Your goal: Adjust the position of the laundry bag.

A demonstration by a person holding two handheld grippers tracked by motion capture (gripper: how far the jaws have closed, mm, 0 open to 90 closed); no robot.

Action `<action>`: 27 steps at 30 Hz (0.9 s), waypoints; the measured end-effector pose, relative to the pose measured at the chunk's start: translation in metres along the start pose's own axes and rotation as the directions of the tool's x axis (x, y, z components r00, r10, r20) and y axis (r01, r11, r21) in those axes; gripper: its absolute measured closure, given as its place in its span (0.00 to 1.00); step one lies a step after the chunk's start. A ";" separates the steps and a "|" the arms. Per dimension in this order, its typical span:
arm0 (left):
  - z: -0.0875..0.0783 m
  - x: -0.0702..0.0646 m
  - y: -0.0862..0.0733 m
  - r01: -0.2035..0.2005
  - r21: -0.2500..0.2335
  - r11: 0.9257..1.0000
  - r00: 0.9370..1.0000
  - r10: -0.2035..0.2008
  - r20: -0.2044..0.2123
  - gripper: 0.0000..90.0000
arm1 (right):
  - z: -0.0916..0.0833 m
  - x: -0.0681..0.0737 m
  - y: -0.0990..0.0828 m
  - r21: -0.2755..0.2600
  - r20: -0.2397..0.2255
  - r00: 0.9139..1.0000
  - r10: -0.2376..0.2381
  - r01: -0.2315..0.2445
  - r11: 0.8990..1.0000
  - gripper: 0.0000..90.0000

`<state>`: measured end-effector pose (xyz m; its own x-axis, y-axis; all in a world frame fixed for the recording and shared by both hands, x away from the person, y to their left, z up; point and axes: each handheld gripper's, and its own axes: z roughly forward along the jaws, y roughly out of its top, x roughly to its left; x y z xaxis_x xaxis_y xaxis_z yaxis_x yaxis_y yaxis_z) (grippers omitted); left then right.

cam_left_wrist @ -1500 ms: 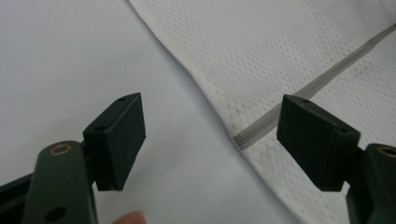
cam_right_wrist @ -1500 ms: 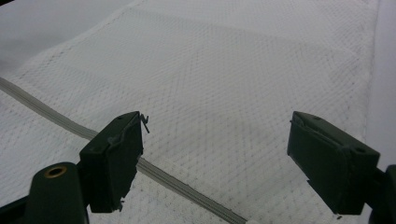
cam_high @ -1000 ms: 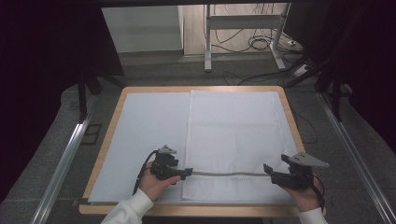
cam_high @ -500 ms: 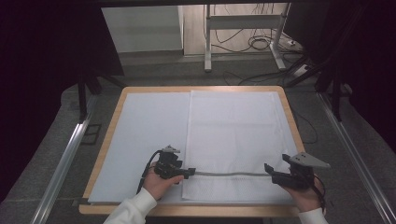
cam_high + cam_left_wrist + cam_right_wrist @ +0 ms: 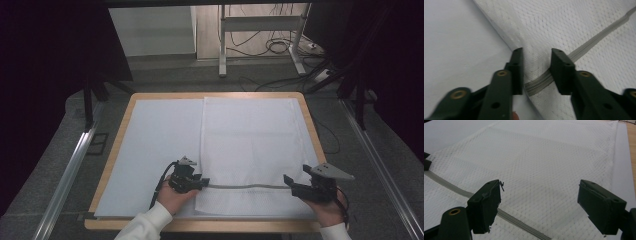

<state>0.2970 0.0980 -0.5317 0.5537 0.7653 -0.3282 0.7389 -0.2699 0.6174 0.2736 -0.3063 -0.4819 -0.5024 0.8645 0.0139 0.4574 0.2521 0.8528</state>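
A white mesh bag (image 5: 250, 135) lies flat on the white table cover, with a grey zipper (image 5: 247, 186) running across its near end. My left gripper (image 5: 204, 183) is at the zipper's left end. Its jaws have just been closing, and in the left gripper view the gripper (image 5: 536, 53) has the bag's left edge (image 5: 534, 62) and the zipper's end (image 5: 537, 83) in the narrow gap between its jaws. I cannot see the pads pressing on the fabric. My right gripper (image 5: 289, 181) rests at the zipper's right end. It stands wide open (image 5: 540, 183) over the mesh, just beyond the zipper (image 5: 519, 223).
The white cover (image 5: 155, 135) lies on a wooden table (image 5: 119, 130) whose rim shows all round. Metal rails (image 5: 70, 170) run along both sides on the floor. A desk frame (image 5: 260, 25) and cables (image 5: 280, 47) stand beyond the far edge.
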 end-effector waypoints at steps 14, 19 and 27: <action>0.001 0.001 0.002 -0.018 -0.010 1.000 0.998 0.018 0.055 0.96 | -0.011 -0.031 0.011 0.063 0.047 0.996 0.072 -0.075 0.995 0.29; 0.000 0.002 0.001 -0.015 -0.015 1.000 0.998 0.016 0.063 0.96 | 0.001 -0.057 0.012 0.154 0.099 0.988 0.119 -0.134 0.979 0.33; 0.000 0.002 0.002 -0.015 -0.015 1.000 0.998 0.016 0.066 0.96 | 0.031 -0.080 0.009 0.260 0.077 0.972 0.220 -0.233 0.937 0.36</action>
<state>0.2996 0.0994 -0.5318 0.5897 0.7207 -0.3645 0.7244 -0.2725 0.6332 0.3404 -0.3596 -0.4912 -0.3312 0.9297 0.1612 0.7365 0.1480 0.6601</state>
